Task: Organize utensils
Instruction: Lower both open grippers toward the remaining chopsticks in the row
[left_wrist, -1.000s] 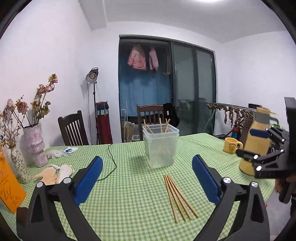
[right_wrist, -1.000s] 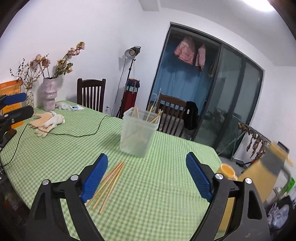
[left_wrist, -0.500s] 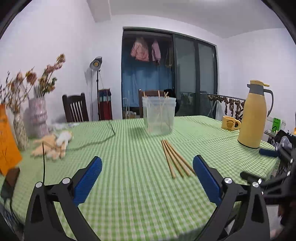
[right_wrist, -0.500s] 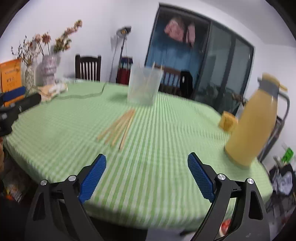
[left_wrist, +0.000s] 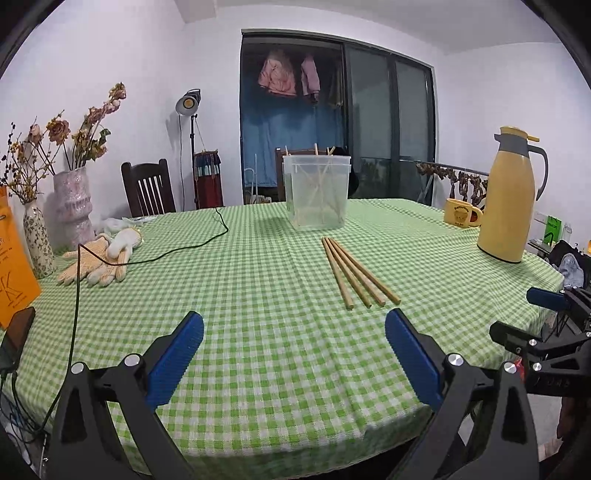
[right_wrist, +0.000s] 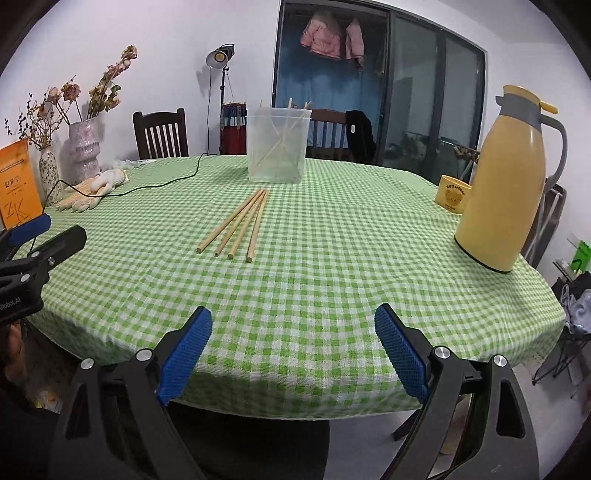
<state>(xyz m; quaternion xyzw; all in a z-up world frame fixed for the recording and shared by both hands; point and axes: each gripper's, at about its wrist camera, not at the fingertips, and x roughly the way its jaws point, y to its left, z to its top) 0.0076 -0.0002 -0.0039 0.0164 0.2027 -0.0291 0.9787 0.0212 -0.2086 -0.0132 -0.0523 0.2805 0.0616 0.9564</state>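
Note:
Several wooden chopsticks (left_wrist: 356, 271) lie side by side on the green checked tablecloth (left_wrist: 258, 295); they also show in the right wrist view (right_wrist: 236, 223). Behind them stands a clear plastic container (left_wrist: 317, 191) holding a few more chopsticks, also in the right wrist view (right_wrist: 277, 144). My left gripper (left_wrist: 293, 354) is open and empty, low over the table's near edge. My right gripper (right_wrist: 293, 350) is open and empty, at the table's front edge, and shows at the right of the left wrist view (left_wrist: 546, 317).
A yellow thermos jug (right_wrist: 506, 184) and a yellow mug (right_wrist: 452, 194) stand at the right. Work gloves (left_wrist: 99, 254), a black cable (left_wrist: 177, 251), flower vases (left_wrist: 72, 206) and an orange sign (left_wrist: 13, 266) are at the left. Chairs stand behind the table.
Both grippers have dropped down and pulled back toward the table's near edge, so the chopsticks and container now lie farther ahead. Both stayed open and empty.

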